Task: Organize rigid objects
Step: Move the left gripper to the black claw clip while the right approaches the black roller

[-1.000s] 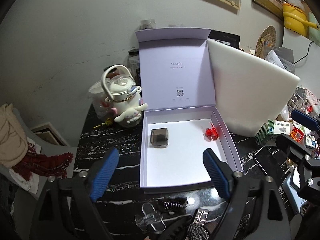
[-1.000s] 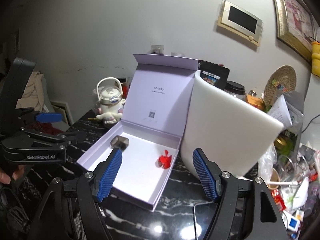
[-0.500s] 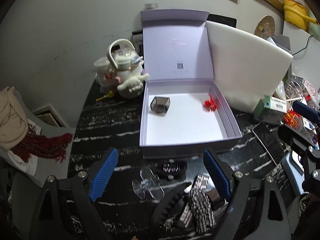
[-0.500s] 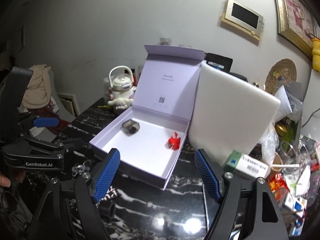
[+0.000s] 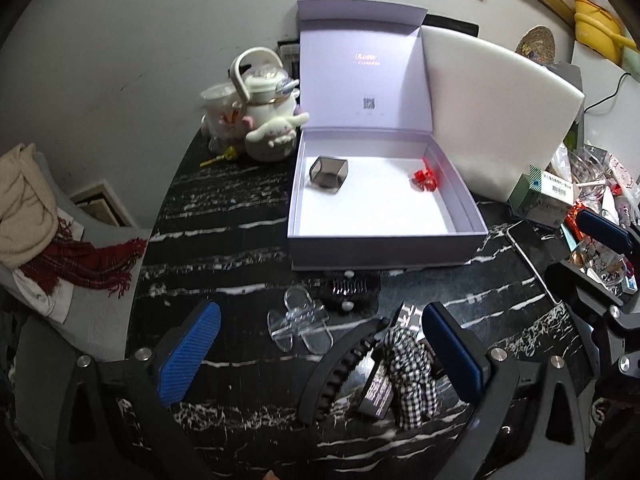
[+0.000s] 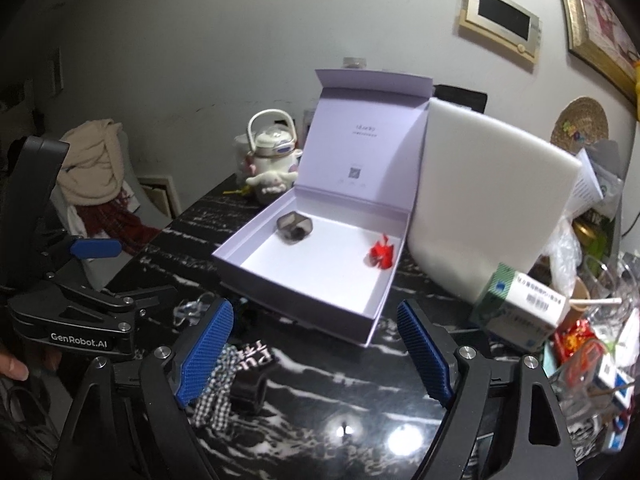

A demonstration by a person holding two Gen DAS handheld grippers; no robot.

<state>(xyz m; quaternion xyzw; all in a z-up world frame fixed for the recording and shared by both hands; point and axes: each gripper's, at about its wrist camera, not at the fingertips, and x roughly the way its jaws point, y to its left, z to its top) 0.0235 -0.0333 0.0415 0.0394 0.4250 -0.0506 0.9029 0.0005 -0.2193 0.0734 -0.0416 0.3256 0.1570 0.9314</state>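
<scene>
Lavender box [image 5: 384,236] sits lid-up on the dark marble surface [image 5: 224,240]; inside, grey cube [image 5: 329,174] and red clip [image 5: 425,178]; before the box, clear clip [image 5: 298,324] and black claw clip [image 5: 340,364]; left gripper [image 5: 320,354] and right gripper [image 6: 316,350] both empty, jaws opening.

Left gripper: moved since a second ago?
Yes. The left gripper has pulled back from the lavender box, toward the hair clips on the table; its jaws are opening, empty.

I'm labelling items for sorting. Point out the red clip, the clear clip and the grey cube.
red clip [image 5: 425,178], left wrist view, its centre.
clear clip [image 5: 299,322], left wrist view, its middle.
grey cube [image 5: 329,173], left wrist view, front face.
</scene>
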